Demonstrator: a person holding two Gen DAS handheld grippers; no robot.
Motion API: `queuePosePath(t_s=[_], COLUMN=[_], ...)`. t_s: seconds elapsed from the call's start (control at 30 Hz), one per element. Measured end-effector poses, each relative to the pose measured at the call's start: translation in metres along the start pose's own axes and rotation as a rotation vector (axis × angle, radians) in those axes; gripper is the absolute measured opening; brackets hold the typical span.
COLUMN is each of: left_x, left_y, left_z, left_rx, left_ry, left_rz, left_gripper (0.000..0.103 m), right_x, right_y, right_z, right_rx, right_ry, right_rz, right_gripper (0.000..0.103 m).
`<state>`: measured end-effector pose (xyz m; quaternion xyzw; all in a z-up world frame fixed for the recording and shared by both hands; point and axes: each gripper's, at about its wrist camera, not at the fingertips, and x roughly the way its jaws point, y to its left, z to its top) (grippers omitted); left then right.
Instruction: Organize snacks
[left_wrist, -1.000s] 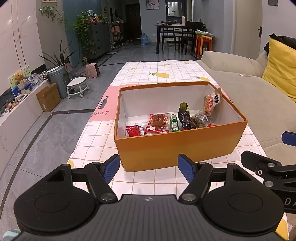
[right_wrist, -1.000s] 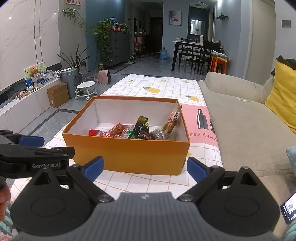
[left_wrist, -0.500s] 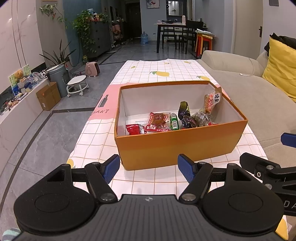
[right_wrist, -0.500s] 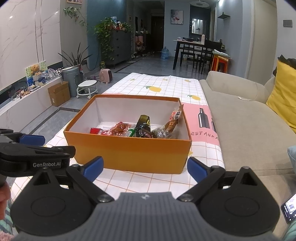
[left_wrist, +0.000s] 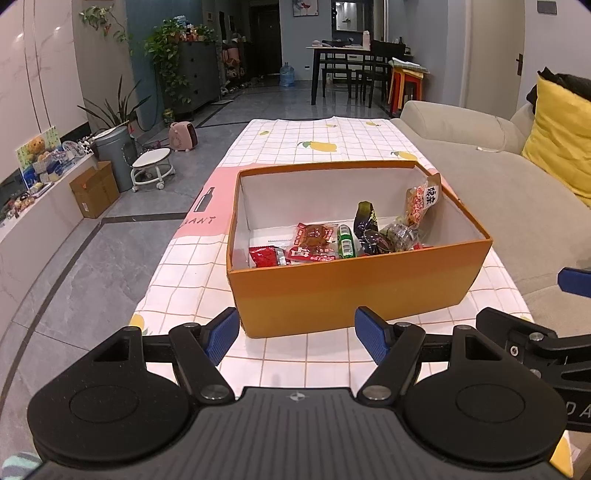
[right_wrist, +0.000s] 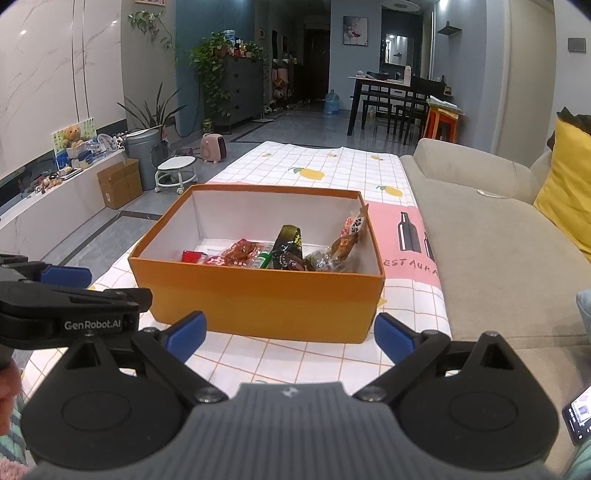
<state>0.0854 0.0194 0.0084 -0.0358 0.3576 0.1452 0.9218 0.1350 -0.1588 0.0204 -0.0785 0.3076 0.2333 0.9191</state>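
Snack packets (left_wrist: 343, 238) lie inside the orange box (left_wrist: 354, 291) on the checked tablecloth (left_wrist: 317, 140). Just before the box, left gripper (left_wrist: 297, 334) and right gripper (right_wrist: 290, 338) hover spread wide, empty.

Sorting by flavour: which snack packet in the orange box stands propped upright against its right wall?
The clear packet with the red-and-white label; the others lie low on the floor of the orange cardboard box.
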Motion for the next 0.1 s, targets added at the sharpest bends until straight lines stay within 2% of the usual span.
queuePosePath(t_s=[0.1], left_x=[0.0009], left_y=[0.0002], left_z=[0.0011], left_rx=[0.001], left_ry=[-0.002], left_rz=[0.002], left_gripper=[0.084], right_x=[0.0], right_y=[0.0], right_z=[0.0], right_rx=[0.0], right_ry=[0.0], right_rz=[0.0], right_gripper=[0.095])
